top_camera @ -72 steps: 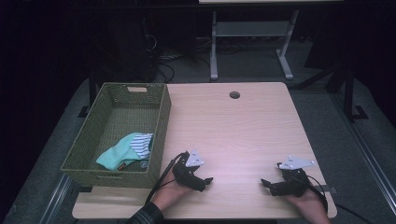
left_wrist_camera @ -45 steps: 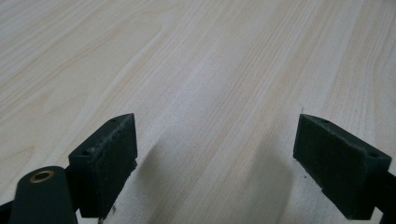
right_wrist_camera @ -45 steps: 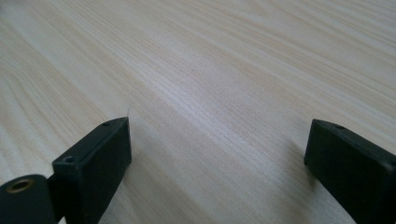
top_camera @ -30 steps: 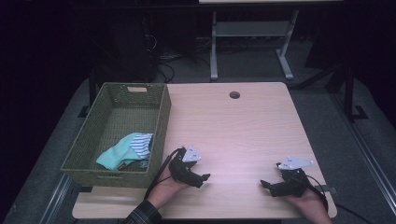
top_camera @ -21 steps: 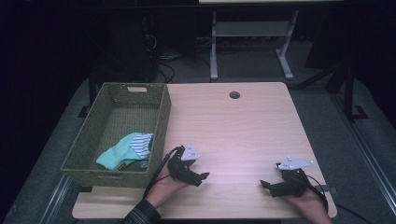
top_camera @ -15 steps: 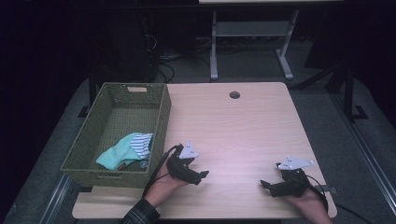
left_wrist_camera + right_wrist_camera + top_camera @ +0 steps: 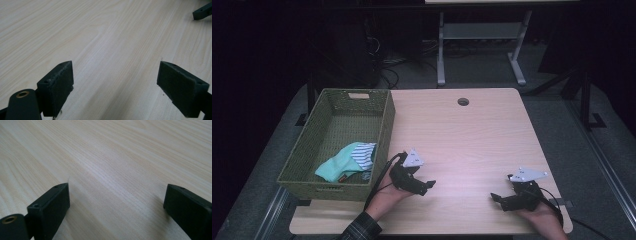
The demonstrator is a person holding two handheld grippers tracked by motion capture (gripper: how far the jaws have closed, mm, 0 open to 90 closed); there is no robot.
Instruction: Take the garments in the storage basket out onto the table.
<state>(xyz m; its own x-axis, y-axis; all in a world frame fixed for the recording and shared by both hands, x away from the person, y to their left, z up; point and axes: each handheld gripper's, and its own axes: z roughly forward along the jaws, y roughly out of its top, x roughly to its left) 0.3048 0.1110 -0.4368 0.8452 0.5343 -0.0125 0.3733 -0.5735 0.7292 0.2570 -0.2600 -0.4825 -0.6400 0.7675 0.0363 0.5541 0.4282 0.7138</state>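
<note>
A green woven basket [image 7: 385,127] stands on the left side of the light wood table [image 7: 472,140]. Inside it, at the near end, lies a teal cloth with a blue-and-white striped piece [image 7: 347,161]. My left gripper [image 7: 427,187] hovers just right of the basket's near corner, held in a hand with a plaid sleeve. In the left gripper view its jaws [image 7: 115,82] stand wide open over bare wood. My right gripper [image 7: 498,201] rests low near the table's front right, also open [image 7: 116,205], with nothing between its pads.
A round cable hole [image 7: 463,101] sits at the table's far edge. A jaw tip of the other gripper [image 7: 202,11] shows at the top right of the left gripper view. Behind the table stand a dark floor and a grey desk frame [image 7: 477,35].
My left gripper has shifted slightly left and away from the front edge, closer to the basket's corner. The right gripper has stayed put.
</note>
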